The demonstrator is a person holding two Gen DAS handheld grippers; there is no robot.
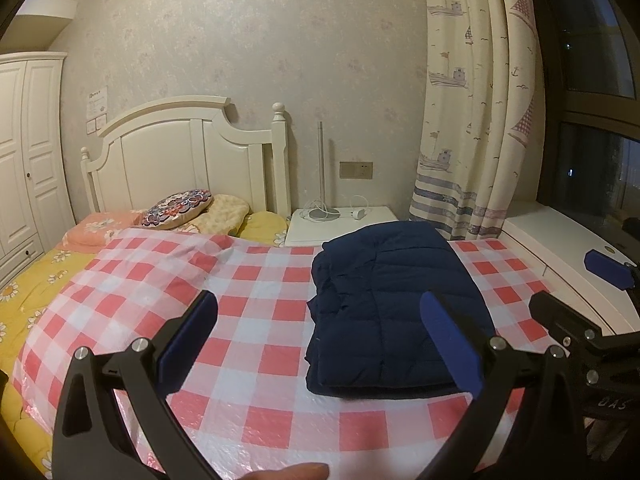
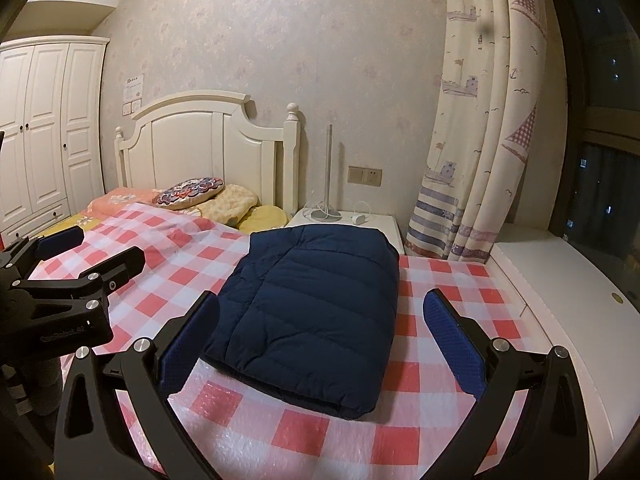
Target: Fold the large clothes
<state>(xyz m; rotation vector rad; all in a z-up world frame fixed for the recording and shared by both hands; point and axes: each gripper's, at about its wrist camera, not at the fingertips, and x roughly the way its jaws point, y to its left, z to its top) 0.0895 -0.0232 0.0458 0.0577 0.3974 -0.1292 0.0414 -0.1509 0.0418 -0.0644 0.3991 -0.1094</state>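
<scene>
A folded navy puffer jacket (image 1: 394, 308) is lying on the red-and-white checked sheet (image 1: 256, 320) that is covering the bed (image 1: 36, 284), toward the bed's right side, near the white nightstand (image 1: 340, 230) and the sailboat curtain (image 1: 476, 100).

The left tongs (image 1: 320, 340) are hanging wide open above the sheet, gripping nothing; the right-hand pad is overlapping the jacket's near right corner in the left wrist view, and whether it is touching the fabric cannot be told. The right tongs (image 2: 320, 340) are also gaping wide and holding nothing, with the jacket sitting between the spread pads in the right wrist view.

Each view is catching the other tool from the side: the right tongs are showing at the right edge of the left view (image 1: 576, 300), the left tongs at the left edge of the right view (image 2: 92, 256), both with fingers apart.

Only the left view is showing a fingertip (image 1: 296, 472) poking in at the bottom edge, the rest of the hand being cut off. The right view is showing more of the white wardrobe (image 2: 44, 128) and the whole right edge of the jacket. The left view is exposing the stacked layers along the jacket's left side.

The window (image 2: 600, 120) is showing only darkness with small lights. The items on the nightstand, a lamp base (image 2: 326, 214) and cords, are too small to make out clearly.
</scene>
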